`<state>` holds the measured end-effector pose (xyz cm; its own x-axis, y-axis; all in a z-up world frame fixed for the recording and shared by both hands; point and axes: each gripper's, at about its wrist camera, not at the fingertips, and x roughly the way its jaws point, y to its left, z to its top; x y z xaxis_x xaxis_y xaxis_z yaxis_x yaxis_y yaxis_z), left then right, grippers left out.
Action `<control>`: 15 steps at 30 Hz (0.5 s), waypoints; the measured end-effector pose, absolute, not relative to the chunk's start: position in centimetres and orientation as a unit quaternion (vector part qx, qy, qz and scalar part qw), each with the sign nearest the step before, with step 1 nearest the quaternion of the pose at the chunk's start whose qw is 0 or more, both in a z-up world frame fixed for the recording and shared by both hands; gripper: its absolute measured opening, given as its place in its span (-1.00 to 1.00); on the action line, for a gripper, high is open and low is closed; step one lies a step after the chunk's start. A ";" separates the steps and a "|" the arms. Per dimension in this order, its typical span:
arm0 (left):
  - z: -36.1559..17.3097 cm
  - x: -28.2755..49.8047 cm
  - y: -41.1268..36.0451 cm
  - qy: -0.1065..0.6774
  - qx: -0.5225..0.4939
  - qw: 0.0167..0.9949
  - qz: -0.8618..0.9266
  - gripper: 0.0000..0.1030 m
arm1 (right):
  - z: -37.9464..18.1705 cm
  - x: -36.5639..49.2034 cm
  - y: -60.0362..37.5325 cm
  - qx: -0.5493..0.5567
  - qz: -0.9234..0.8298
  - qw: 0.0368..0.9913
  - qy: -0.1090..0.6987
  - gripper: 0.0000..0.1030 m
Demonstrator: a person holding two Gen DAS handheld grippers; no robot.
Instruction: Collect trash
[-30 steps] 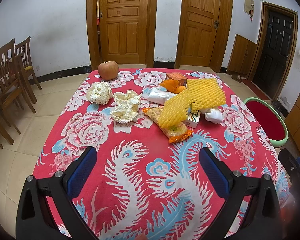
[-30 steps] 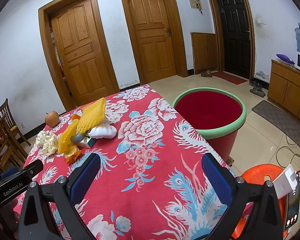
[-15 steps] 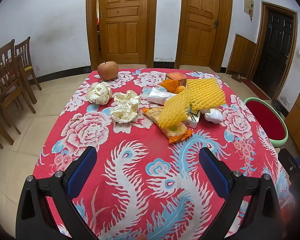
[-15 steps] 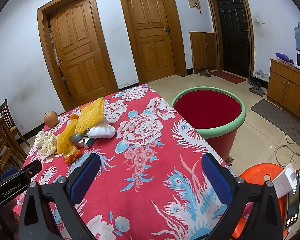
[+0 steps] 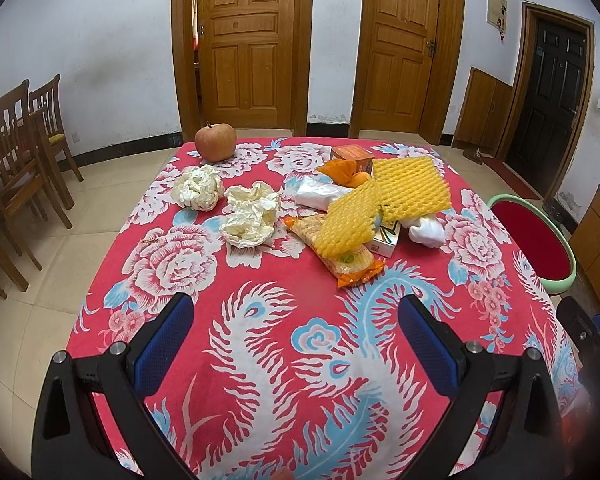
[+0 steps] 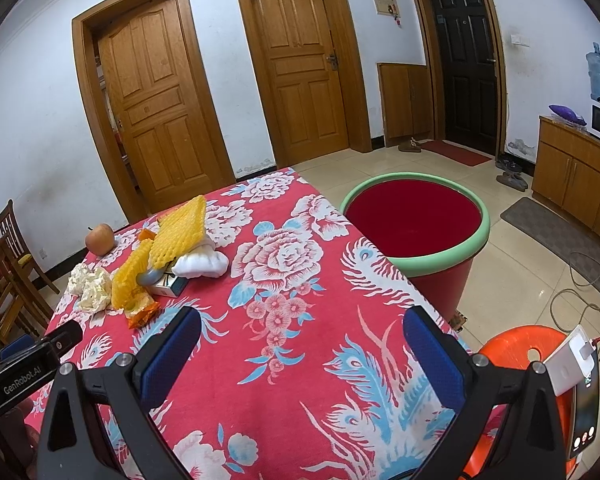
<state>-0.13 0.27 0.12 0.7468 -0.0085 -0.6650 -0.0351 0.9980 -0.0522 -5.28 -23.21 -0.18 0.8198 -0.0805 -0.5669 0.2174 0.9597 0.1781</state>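
Trash lies in a heap on the red flowered tablecloth [image 5: 300, 360]: two yellow foam nets [image 5: 408, 188] [image 6: 180, 224], crumpled cream paper [image 5: 252, 216], a second paper ball [image 5: 198, 188], an orange snack wrapper [image 5: 352, 266], a white tissue pack [image 5: 320, 194], a white wad [image 5: 426, 230] [image 6: 200, 264], a small white carton [image 5: 386, 240] and an orange box [image 5: 352, 156]. A red bin with a green rim [image 6: 414, 220] [image 5: 534, 240] stands beside the table's right edge. My left gripper [image 5: 294, 320] is open above the near cloth. My right gripper [image 6: 300, 332] is open too, nothing between its fingers.
An apple [image 5: 215, 142] sits at the table's far left corner. Wooden chairs [image 5: 16, 152] stand left of the table. An orange stool [image 6: 528, 356] with a phone on it is at the right, cables on the floor, a wooden cabinet [image 6: 572, 172] along the wall.
The right wrist view has shifted slightly, so the table and bin sit a little further left. The left gripper has held still, and both stay open.
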 end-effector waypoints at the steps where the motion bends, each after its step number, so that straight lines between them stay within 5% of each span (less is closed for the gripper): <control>1: 0.1 -0.1 0.3 0.356 -0.031 0.934 0.007 0.96 | -0.1 -5.2 -23.2 0.118 -0.079 0.946 0.290 1.00; 15: 0.1 -0.1 0.3 0.357 -0.030 0.934 0.007 0.96 | -0.1 -5.1 -23.0 0.119 -0.079 0.946 0.291 1.00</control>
